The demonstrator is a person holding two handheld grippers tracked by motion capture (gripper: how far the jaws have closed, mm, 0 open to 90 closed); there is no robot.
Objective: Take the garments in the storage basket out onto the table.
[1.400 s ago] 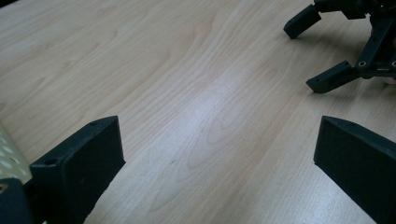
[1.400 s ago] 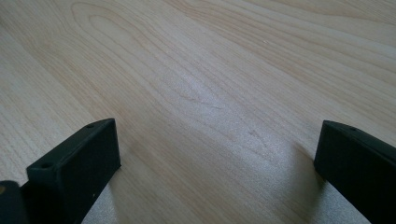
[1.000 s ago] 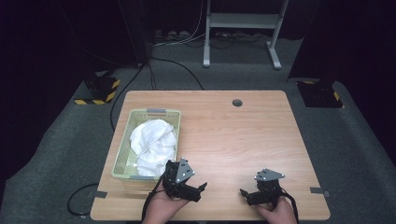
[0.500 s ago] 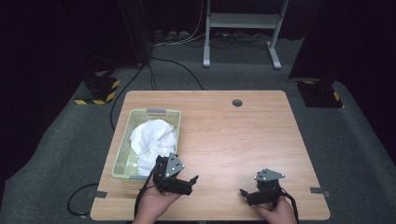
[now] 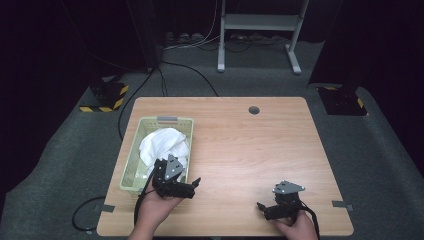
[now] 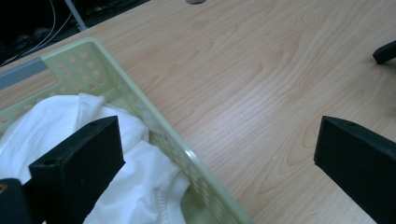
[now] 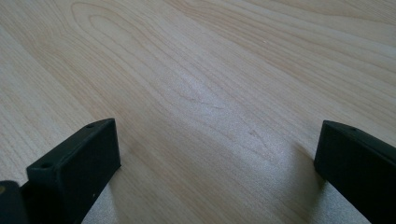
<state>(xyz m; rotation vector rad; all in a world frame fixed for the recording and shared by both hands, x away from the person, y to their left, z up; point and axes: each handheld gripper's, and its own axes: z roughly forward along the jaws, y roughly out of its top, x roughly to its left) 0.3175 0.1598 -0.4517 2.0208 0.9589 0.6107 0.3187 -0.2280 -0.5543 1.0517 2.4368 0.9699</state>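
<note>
Cloth (image 5: 162, 146), white and crumpled, lies heaped inside a pale green basket (image 5: 131, 152) on the left part of the wooden surface (image 5: 250, 150). In the high view the left gripper (image 5: 192, 184) is held at the basket's near right corner, just beside the rim. The left gripper view has its left jaw over the cloth and its right jaw over bare wood, so the basket's right wall (image 6: 154, 121) runs between them; neither jaw can be seen touching cloth or basket.

The basket is oblong, its long axis running from the near edge of the surface toward the far edge, with a grey handle bar (image 5: 167, 119) on its far end. The cloth fills much of the far half and spills toward the near end; it has no clear direction of its own.

Both grippers stand released, jaws spread wide with nothing held. The right gripper (image 5: 261, 206) sits low near the front right of the surface, well apart from the basket, its jaws over bare wood grain (image 7: 210, 102).
</note>
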